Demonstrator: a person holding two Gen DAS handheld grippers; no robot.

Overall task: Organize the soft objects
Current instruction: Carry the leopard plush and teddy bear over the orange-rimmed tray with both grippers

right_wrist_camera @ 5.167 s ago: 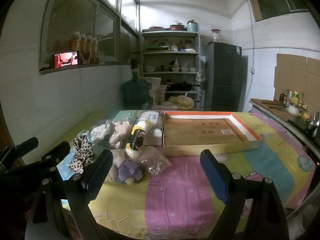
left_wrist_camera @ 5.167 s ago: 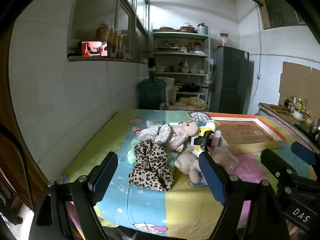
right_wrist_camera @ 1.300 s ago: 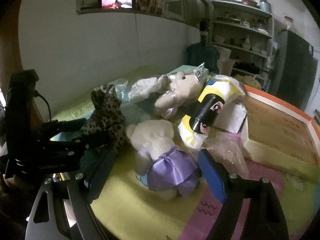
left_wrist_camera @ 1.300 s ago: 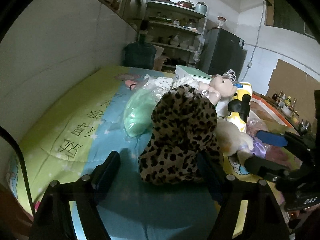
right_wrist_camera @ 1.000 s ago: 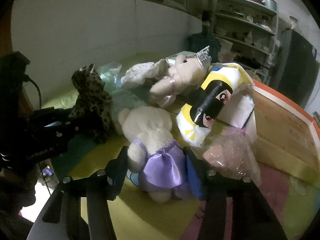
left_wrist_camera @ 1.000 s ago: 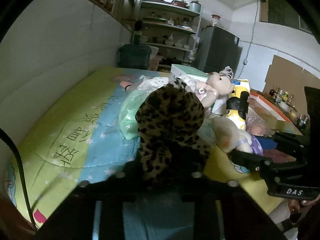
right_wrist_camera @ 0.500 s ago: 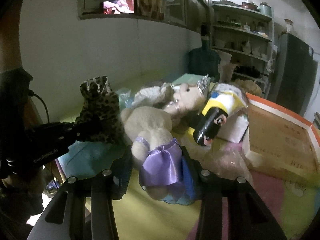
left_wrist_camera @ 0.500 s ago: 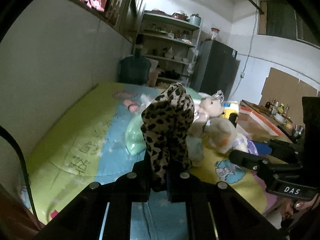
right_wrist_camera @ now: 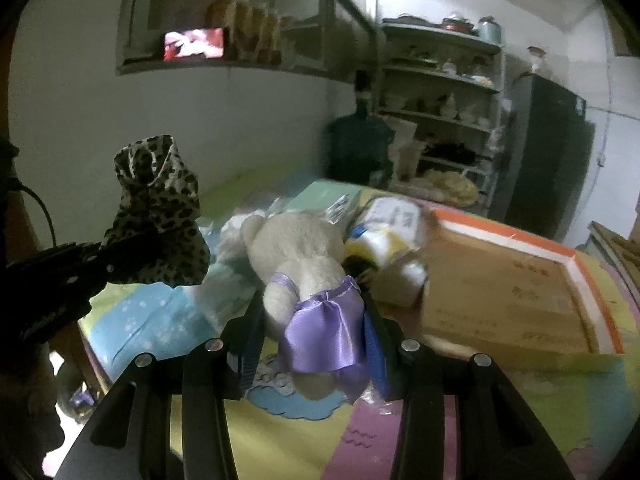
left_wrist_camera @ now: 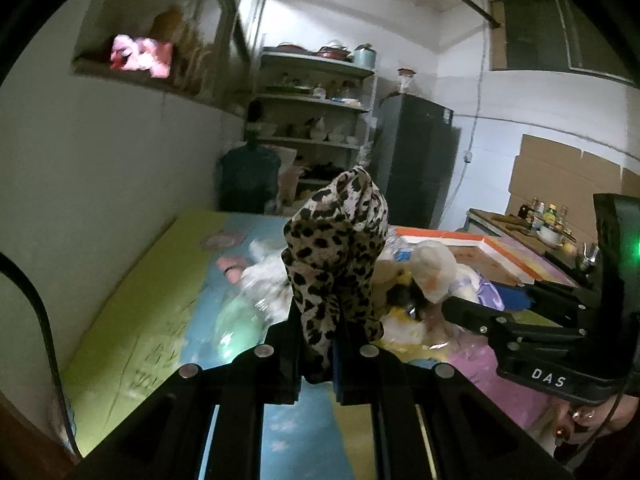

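My left gripper (left_wrist_camera: 316, 344) is shut on a leopard-print cloth (left_wrist_camera: 340, 256), which stands bunched up above the jaws, lifted off the table. The same leopard-print cloth (right_wrist_camera: 160, 216) appears at the left of the right wrist view. My right gripper (right_wrist_camera: 316, 340) is shut on a cream teddy bear with a purple satin skirt (right_wrist_camera: 312, 280), raised a little over the table. In the left wrist view the bear (left_wrist_camera: 436, 268) shows beyond the cloth, held by the right gripper (left_wrist_camera: 500, 300). Other soft toys and plastic bags (left_wrist_camera: 256, 280) lie in a pile behind.
A shallow cardboard box with an orange rim (right_wrist_camera: 520, 288) sits on the right of the colourful tablecloth (right_wrist_camera: 540, 408). A white wall (left_wrist_camera: 100, 184) runs along the left. Shelves (right_wrist_camera: 440, 92), a water bottle (right_wrist_camera: 360, 148) and a dark fridge (right_wrist_camera: 548, 152) stand behind the table.
Both grippers closed, the left on the leopard cloth and the right on the bear, then rose. The cloth and the bear have come up off the pile.
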